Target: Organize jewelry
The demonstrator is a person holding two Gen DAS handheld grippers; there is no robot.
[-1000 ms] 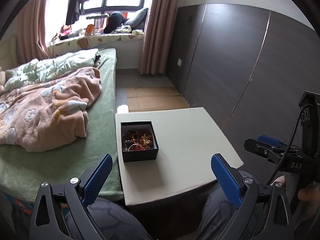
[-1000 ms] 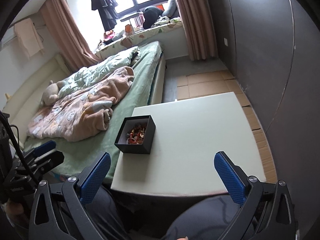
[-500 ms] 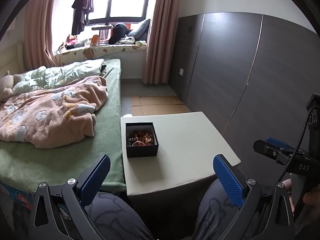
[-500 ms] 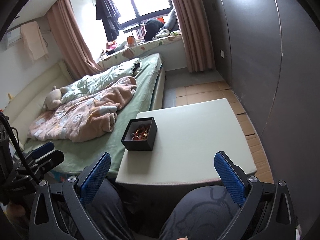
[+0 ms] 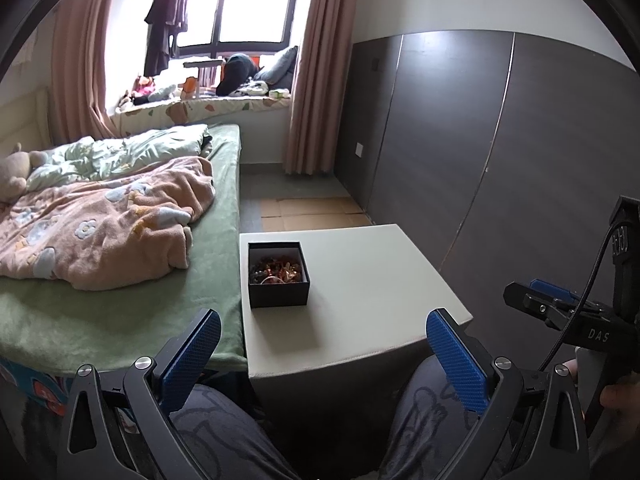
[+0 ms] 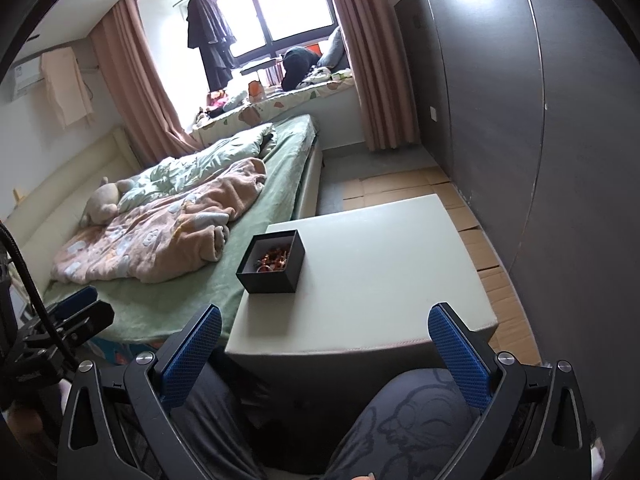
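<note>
An open black box (image 5: 279,292) holds a tangle of orange and dark jewelry (image 5: 276,270). It stands on the left part of a pale square table (image 5: 372,280). The box also shows in the right wrist view (image 6: 272,280), on the same table (image 6: 380,272). My left gripper (image 5: 322,354) is open and empty, held back from the table's near edge above the person's knees. My right gripper (image 6: 326,354) is open and empty, likewise short of the table. Each gripper shows in the other's view, the right one (image 5: 560,308) and the left one (image 6: 76,316).
A bed (image 5: 120,304) with a green sheet and a pink blanket (image 5: 100,232) runs along the table's left side. A dark panelled wall (image 5: 500,152) stands on the right. Cardboard (image 5: 312,212) covers the floor beyond the table. The person's knees (image 6: 412,412) are below the grippers.
Both grippers have pulled back and risen away from the table, so the box looks smaller and farther. Their jaws stay open.
</note>
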